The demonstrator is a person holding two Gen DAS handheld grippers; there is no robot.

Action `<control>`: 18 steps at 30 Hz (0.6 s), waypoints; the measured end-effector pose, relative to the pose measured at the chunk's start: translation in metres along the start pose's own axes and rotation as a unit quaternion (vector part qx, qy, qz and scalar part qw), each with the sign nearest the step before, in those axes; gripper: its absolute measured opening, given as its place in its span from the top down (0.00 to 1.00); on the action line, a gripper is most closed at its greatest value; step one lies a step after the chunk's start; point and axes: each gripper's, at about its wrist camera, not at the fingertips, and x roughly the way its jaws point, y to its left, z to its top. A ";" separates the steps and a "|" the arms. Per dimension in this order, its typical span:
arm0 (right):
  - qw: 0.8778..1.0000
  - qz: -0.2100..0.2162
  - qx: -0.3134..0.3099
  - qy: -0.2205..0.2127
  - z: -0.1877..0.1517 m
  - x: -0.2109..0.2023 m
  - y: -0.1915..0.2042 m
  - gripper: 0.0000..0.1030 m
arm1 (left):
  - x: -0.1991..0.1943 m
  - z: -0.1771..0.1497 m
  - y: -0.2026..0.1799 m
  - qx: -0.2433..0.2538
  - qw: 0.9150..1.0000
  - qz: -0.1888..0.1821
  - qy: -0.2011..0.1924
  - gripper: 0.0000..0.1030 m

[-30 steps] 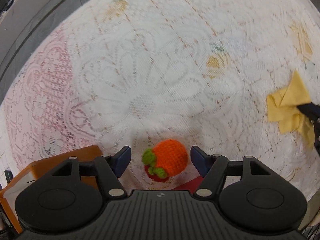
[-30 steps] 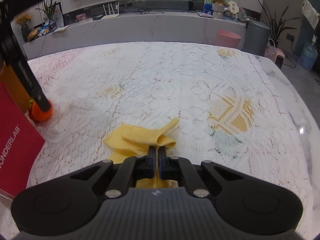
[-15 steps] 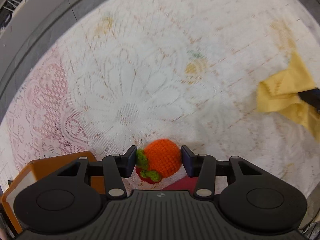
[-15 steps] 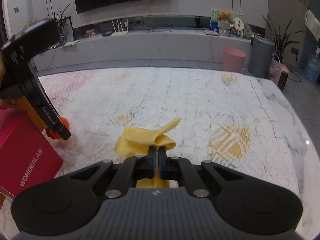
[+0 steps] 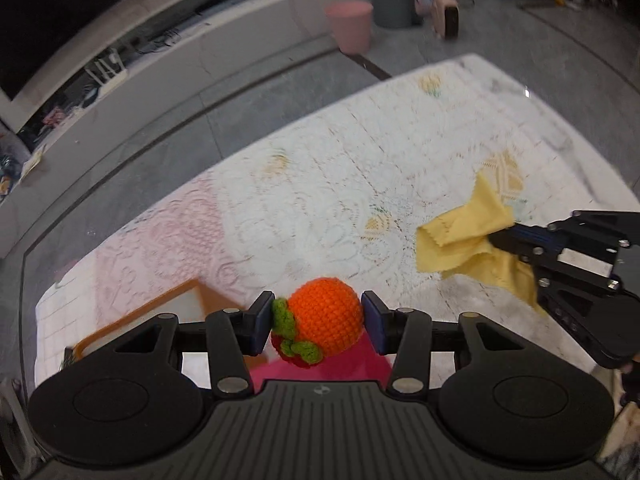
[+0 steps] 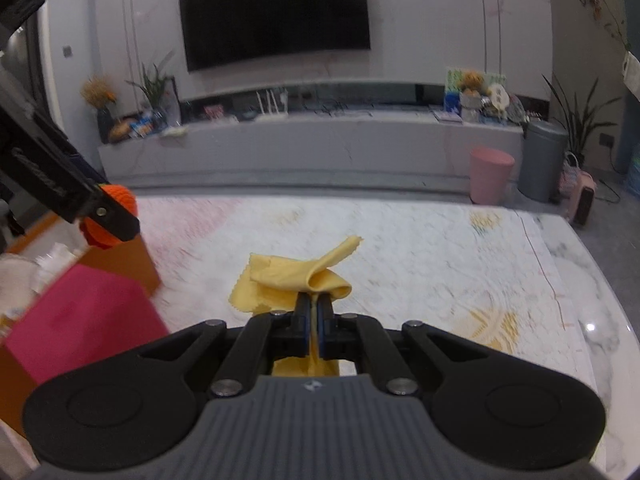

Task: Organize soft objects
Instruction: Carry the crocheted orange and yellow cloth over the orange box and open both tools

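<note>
Lifted off the lace-covered bench (image 5: 328,168) since before: crochet fruit (image 5: 325,320) clamped in left tool (image 5: 316,322), yellow cloth (image 6: 296,280) pinched in right tool (image 6: 315,312); TV wall (image 6: 276,12) beyond.

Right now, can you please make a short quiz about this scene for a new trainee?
1. True or false: the left gripper holds the crocheted orange toy.
2. What does the right gripper hold? A) pink bin B) yellow cloth C) nothing
3. Which colour is the flat box in front of the orange box?

Key: 1 true, the jaws press it on both sides. 2 B, the jaws are shut on a fold. 3 pink.
</note>
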 end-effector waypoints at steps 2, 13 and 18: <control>1.000 0.018 0.003 -0.014 0.004 -0.011 0.010 1.00 | -0.022 -0.015 0.011 -0.014 1.000 -0.008 -0.021 0.48; 0.989 0.112 -0.064 -0.070 0.026 -0.066 0.123 1.00 | -0.082 -0.122 0.097 -0.060 0.996 0.013 -0.070 0.48; 0.979 0.162 -0.118 -0.043 0.037 -0.066 0.186 1.00 | -0.070 -0.152 0.129 -0.089 0.993 0.012 -0.081 0.48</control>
